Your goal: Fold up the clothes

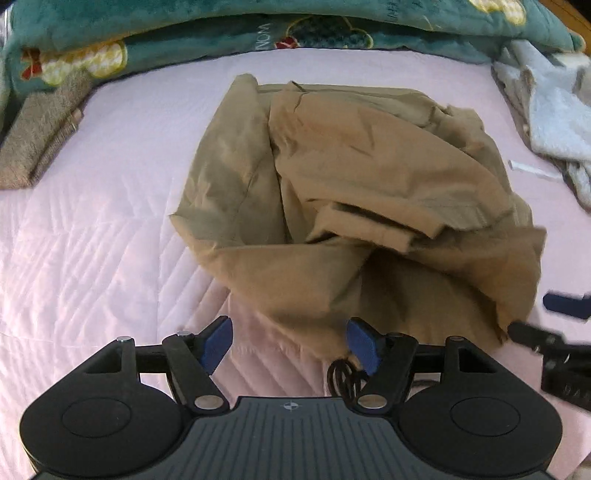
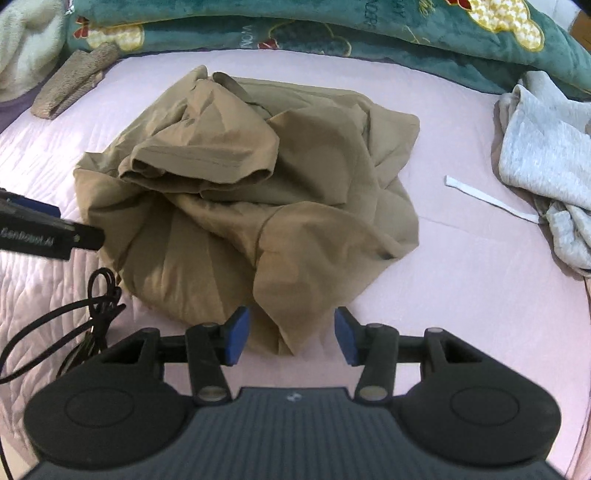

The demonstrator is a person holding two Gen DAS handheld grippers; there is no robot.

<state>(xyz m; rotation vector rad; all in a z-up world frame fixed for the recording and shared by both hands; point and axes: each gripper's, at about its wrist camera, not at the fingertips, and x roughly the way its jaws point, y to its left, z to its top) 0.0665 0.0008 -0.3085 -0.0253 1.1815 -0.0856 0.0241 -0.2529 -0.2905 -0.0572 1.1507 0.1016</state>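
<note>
Both grippers – left (image 1: 290,341), right (image 2: 291,338) – gape empty over the rumpled shirt (image 2: 258,192) (2 layers could get pinched together).

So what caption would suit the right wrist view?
Open right hand-held gripper poised over the near edge of a crumpled tan shirt on a pink bed.

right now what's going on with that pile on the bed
A person is working with two handheld grippers over a crumpled tan shirt lying in a heap on a pink bedspread. Both point down at its near edge. The right gripper is open, with the hem between its pads but not pinched. The left gripper is open too, beside the near corner of the cloth. Nothing is folded yet. A grey garment waits at the right, and a teal blanket lies along the far side.
</note>
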